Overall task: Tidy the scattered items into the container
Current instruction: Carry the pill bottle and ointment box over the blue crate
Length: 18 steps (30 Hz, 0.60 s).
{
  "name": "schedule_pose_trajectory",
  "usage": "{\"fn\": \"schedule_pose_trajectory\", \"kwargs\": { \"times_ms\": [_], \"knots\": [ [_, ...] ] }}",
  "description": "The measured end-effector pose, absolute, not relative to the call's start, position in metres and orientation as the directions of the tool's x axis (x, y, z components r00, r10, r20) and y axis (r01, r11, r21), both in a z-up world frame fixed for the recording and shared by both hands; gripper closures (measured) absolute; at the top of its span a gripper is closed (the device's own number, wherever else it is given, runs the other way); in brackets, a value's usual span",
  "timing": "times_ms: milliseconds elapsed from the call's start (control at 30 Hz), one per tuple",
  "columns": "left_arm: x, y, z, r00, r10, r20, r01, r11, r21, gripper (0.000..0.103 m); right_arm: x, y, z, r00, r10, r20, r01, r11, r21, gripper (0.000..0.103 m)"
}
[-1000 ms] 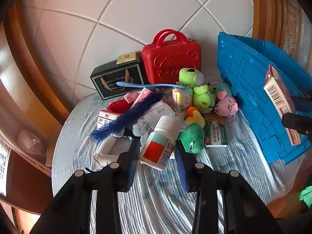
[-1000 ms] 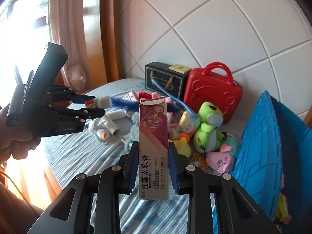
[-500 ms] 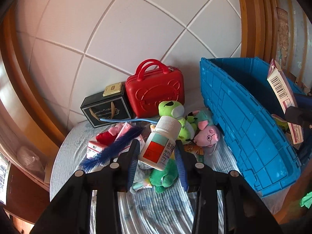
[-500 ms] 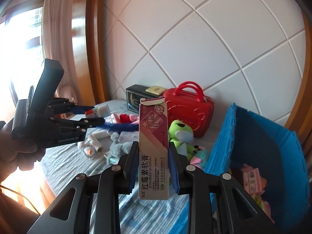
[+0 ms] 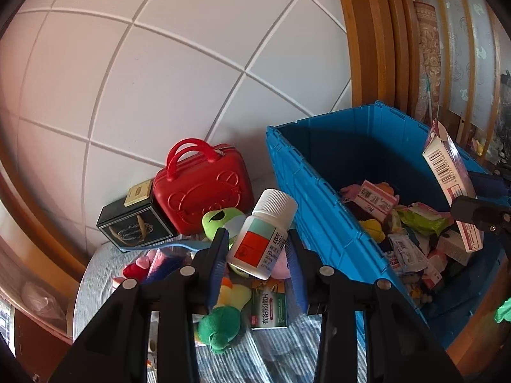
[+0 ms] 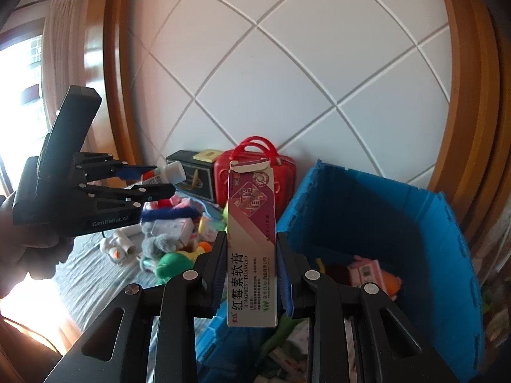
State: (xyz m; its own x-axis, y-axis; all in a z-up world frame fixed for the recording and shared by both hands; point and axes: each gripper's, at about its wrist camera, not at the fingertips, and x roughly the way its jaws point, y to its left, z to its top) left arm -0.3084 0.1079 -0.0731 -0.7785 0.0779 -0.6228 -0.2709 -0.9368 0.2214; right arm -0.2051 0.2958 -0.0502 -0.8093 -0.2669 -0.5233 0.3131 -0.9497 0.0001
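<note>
Fingers of the left gripper squeeze a white pill bottle while the right gripper squeezes a tall pink box upright over the blue bin, at two o'clock from the toy pile, probably ready to drop both in.

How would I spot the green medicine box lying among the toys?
Start at the big blue crate and look just outside its left wall, on the striped cloth. The green medicine box lies flat there beside a dark green plush; it is the only hard-edged, printed carton among soft toys.
</note>
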Motion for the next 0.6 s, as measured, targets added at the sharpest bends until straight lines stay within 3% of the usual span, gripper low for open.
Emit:
{"fn": "schedule_pose_trajectory", "kwargs": {
  "times_ms": [600],
  "knots": [
    [-0.356,0.246,-0.079,-0.738,0.147,-0.658,-0.430,-0.854,0.292,0.067,-0.214,0.439,-0.077,-0.831,-0.126,-0.541,0.102,-0.992,0.075,0.075]
  ]
}}
